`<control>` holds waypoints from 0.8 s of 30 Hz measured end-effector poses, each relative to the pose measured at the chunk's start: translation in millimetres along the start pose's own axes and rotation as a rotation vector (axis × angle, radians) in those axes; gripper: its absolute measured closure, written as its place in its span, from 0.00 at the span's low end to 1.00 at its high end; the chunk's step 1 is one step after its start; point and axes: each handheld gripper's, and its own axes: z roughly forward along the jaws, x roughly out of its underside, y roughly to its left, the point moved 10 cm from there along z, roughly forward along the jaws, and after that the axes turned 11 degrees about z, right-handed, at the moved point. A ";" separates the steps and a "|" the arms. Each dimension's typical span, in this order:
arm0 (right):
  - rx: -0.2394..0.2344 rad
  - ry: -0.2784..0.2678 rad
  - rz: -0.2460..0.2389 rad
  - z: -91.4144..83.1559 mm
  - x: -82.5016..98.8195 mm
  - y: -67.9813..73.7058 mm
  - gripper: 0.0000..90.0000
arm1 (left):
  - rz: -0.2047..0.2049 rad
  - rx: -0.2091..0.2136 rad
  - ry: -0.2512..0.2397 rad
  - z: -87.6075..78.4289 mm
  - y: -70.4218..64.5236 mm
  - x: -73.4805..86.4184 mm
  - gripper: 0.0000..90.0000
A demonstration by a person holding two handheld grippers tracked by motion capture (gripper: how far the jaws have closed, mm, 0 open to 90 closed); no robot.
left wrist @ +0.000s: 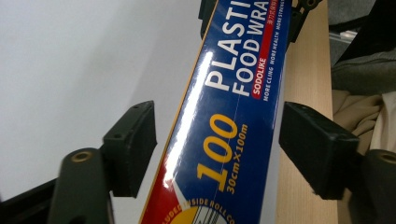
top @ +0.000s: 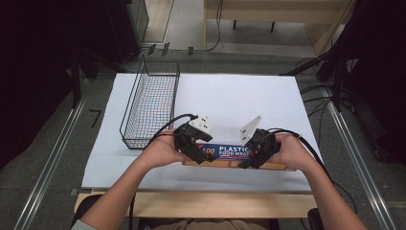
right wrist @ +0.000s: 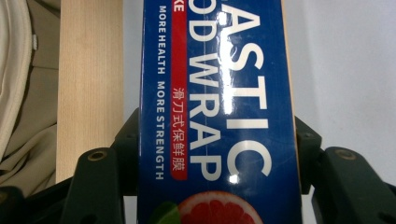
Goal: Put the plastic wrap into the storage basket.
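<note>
Blue food-wrap box — one — lies between two claws: right claw clamps it, left claw straddles it unclenched.

The blue box, at centre frame, reads "PLASTIC FOOD WRAP", "SODOLIKE", "MORE CLING MORE HEALTH MORE STRENGTH", "100" and "30cm×100m".

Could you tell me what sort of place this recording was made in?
Probably a lab or workshop bench set up for recording: a white table with a wire basket and a plastic food wrap box, cables on the floor, and metal rails alongside.
</note>
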 end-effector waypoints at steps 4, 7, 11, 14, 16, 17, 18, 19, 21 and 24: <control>-0.001 0.002 -0.002 0.1 -2.3 1.0 0.46 | 0.030 -0.005 0.006 3.7 -2.5 -3.9 0.31; 0.002 -0.008 -0.018 1.3 -6.0 1.6 0.46 | 0.038 0.016 -0.002 8.2 -3.9 -7.4 0.29; -0.005 0.000 -0.023 1.4 -8.1 5.8 0.46 | 0.042 0.058 0.025 15.7 -11.2 -8.4 0.30; -0.007 -0.004 -0.028 1.0 -9.7 7.6 0.46 | 0.067 0.054 0.025 20.1 -12.9 -9.2 0.30; -0.011 -0.009 -0.036 0.9 -10.6 8.6 0.46 | 0.081 0.054 0.025 21.8 -12.9 -9.2 0.30; -0.014 -0.006 -0.035 1.1 -10.7 9.3 0.46 | 0.083 0.059 0.023 23.0 -13.2 -9.2 0.30; -0.011 -0.006 -0.034 1.2 -10.9 9.5 0.46 | 0.086 0.062 0.025 23.7 -13.4 -8.9 0.31; -0.007 -0.001 -0.034 1.3 -10.8 9.6 0.46 | 0.086 0.061 0.031 24.4 -13.6 -8.5 0.31; -0.005 0.000 -0.040 2.2 -11.1 9.4 0.46 | 0.087 0.061 0.034 26.4 -13.9 -8.0 0.33; -0.006 0.010 -0.036 3.8 -10.7 10.1 0.46 | 0.095 0.048 0.057 29.2 -12.8 -5.8 0.34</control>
